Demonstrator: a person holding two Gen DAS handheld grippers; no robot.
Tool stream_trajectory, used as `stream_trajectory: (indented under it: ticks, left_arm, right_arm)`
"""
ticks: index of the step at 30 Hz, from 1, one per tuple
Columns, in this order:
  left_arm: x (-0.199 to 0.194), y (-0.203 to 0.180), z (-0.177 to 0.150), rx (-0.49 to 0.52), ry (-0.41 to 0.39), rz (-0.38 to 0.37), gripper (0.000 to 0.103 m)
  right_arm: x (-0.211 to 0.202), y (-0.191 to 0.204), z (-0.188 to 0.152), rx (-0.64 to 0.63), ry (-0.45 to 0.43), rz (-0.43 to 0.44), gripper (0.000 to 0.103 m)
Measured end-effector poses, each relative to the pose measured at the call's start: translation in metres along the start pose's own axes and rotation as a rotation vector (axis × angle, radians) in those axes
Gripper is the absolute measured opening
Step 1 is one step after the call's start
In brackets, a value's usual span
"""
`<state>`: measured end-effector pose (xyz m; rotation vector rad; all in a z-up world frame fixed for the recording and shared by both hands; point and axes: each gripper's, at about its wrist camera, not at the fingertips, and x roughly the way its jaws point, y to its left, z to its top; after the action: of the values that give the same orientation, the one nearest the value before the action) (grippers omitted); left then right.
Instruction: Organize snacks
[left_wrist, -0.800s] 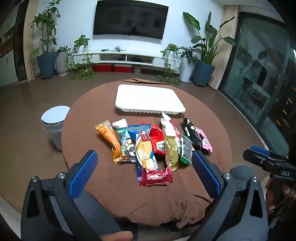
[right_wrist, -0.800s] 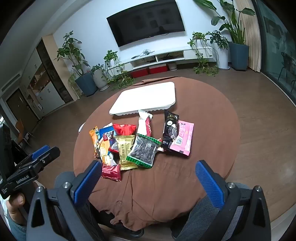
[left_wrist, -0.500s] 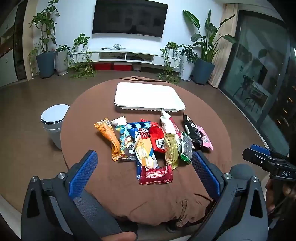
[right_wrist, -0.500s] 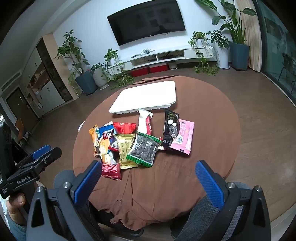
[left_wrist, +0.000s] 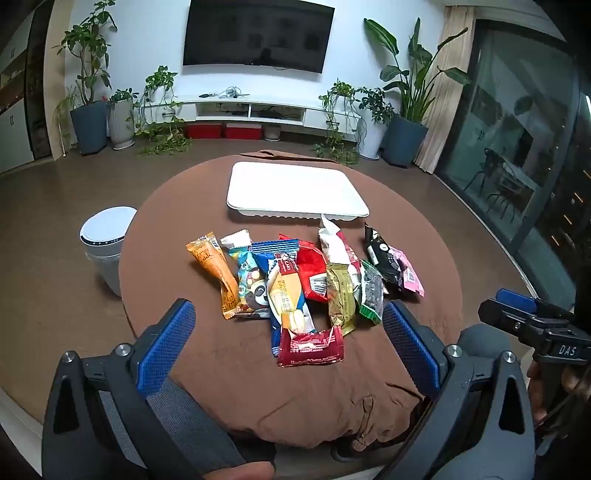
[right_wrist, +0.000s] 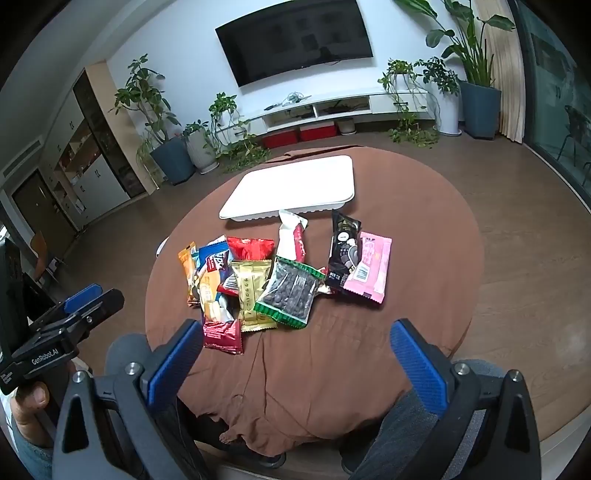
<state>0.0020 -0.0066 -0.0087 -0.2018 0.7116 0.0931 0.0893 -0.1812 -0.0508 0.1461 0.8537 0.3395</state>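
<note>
right wrist view: one white tray (right_wrist: 295, 184), two tools (right_wrist: 295, 350) (left_wrist: 288, 347) spread, both empty.

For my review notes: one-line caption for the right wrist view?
Open right gripper above snack packets piled before a white tray.

Overlapping snack packets (left_wrist: 303, 284) heaped mid-table, empty white tray (left_wrist: 295, 190) behind

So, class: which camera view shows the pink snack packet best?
The right wrist view: the pink packet lies almost fully exposed, only its left edge under the black packet. In the left wrist view, the pink packet is small, mostly hidden behind the black one.
</note>
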Motion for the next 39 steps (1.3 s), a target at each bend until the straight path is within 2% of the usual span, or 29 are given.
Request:
stream_trajectory:
  ticks: [39]
  left_arm:
    - [0.009,0.007,-0.001,-0.019,0.035,0.019,0.103]
  right_arm:
    - [0.010,0.001,-0.006,0.002,0.028,-0.004,0.103]
